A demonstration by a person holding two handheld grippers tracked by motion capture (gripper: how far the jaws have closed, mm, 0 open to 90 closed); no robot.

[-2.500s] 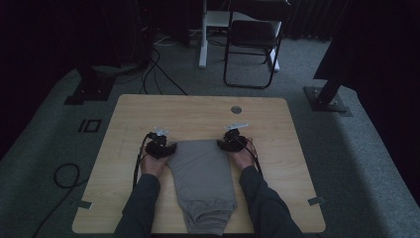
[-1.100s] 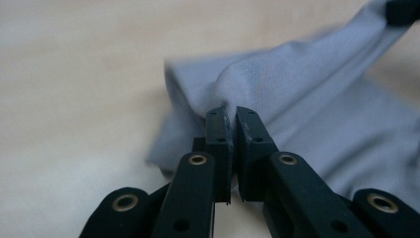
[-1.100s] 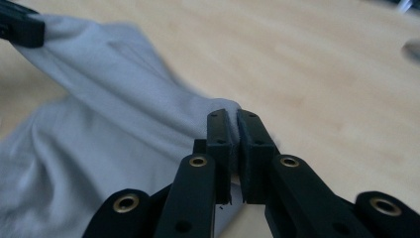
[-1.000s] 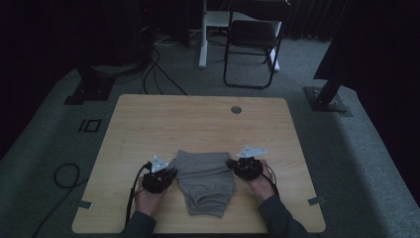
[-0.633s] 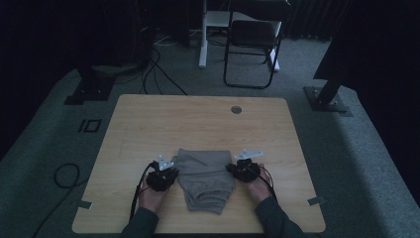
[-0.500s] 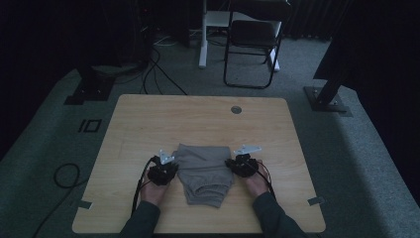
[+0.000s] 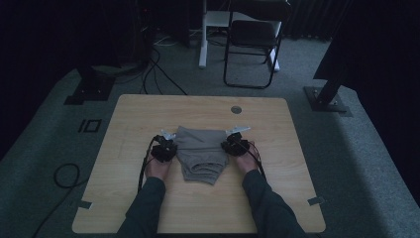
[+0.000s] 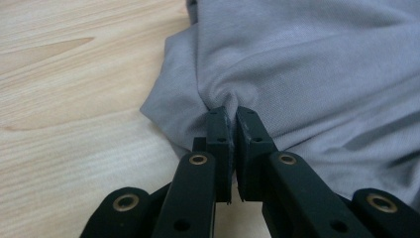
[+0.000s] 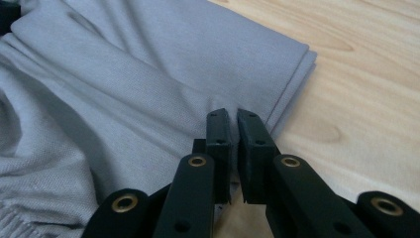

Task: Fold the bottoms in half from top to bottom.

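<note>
A grey garment (image 7: 200, 151) lies folded in layers on the wooden table (image 7: 148, 109), near its middle. My left gripper (image 7: 171, 144) is at the garment's left edge. In the left gripper view the left gripper (image 8: 233, 111) is shut on a puckered pinch of the garment (image 8: 322, 64). My right gripper (image 7: 228, 144) is at the garment's right edge. The right gripper view has the right gripper (image 9: 233, 113) shut at the folded edge of the garment (image 9: 124, 74), with the cloth running under the tips. Both forearms reach in from the near side.
A round grommet hole (image 7: 236, 109) sits near the table's far edge. Beyond the table stand a black chair (image 7: 252, 39) and a white post (image 7: 203, 34). Stand bases (image 7: 89, 89) (image 7: 327, 99) flank the table, and cables (image 7: 64, 173) lie on the carpet at left.
Both hands have moved away from the person, toward the table's middle, and the folded garment has slid with them. Both pairs of jaws have stayed shut.
</note>
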